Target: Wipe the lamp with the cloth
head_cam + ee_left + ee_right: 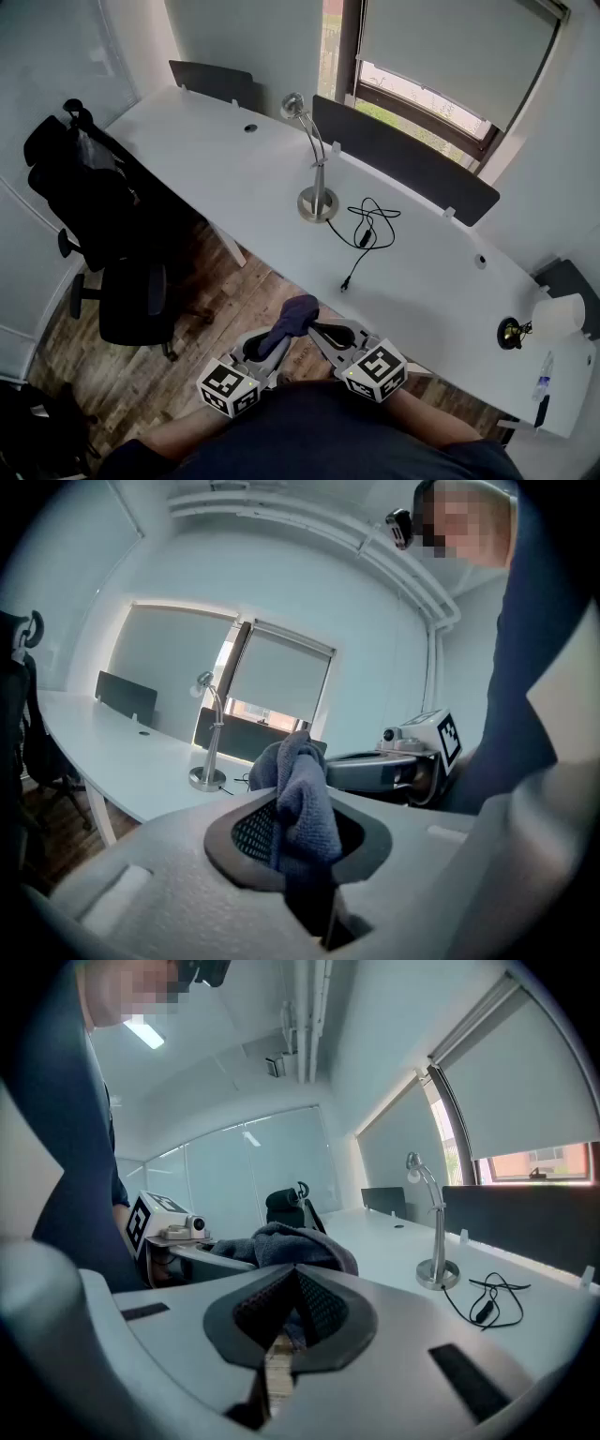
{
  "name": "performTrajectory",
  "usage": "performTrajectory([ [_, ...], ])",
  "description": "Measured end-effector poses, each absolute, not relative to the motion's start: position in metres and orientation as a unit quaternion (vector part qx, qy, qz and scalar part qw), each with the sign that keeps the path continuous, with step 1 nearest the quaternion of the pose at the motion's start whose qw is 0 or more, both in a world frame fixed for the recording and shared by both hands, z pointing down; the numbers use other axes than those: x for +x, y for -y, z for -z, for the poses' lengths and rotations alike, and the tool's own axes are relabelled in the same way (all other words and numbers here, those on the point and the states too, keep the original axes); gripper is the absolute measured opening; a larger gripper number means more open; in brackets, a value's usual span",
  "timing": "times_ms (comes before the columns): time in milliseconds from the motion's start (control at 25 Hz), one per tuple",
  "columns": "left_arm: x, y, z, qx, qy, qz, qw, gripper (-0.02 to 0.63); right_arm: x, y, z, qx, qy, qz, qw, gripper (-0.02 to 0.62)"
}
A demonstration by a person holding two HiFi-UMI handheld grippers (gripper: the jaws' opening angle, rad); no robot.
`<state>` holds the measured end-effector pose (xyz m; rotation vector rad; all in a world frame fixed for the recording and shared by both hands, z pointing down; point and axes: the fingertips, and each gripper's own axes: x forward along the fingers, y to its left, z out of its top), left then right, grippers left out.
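Note:
A silver gooseneck lamp (317, 199) stands on the white desk (234, 178), well ahead of both grippers. Close to my body, over the floor, my left gripper (267, 343) is shut on a blue-purple cloth (293, 317), which bunches up above its jaws. In the left gripper view the cloth (302, 799) is pinched between the dark pads, with the lamp (208, 747) far behind. My right gripper (318, 330) is shut, its tips right beside the cloth. The right gripper view shows the cloth (281, 1241) just beyond the closed jaws and the lamp (433, 1232) to the right.
A black cable (367, 231) lies coiled on the desk next to the lamp base. Dark divider panels (403, 155) line the desk's far edge. A black office chair (112, 225) stands at the left on the wooden floor. A white-shaded small lamp (555, 317) sits far right.

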<state>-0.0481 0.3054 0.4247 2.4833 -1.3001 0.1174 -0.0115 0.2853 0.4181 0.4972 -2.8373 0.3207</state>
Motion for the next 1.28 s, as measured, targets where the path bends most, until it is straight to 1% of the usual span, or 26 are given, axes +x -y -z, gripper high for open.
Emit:
performTrajectory([
  [360, -0.060, -0.302, -0.428, 0.873, 0.459, -0.040, 0.162, 0.064, -0.023, -0.281, -0.417, 0.170, 0.972, -0.101, 0.124, 0.009],
  [680, -0.068, -0.292, -0.433, 0.870, 0.460, -0.038, 0.172, 0.064, -0.026, -0.271, -0.421, 0.182, 0.970, -0.112, 0.118, 0.009],
  [920, -0.066, -0.254, -0.440, 0.866, 0.465, -0.050, 0.177, 0.064, -0.019, -0.226, -0.428, 0.189, 0.968, -0.126, 0.102, 0.009],
  [1280, -0.067, -0.147, -0.439, 0.844, 0.498, -0.068, 0.188, 0.063, -0.017, -0.114, -0.425, 0.164, 0.973, -0.137, 0.085, 0.011],
])
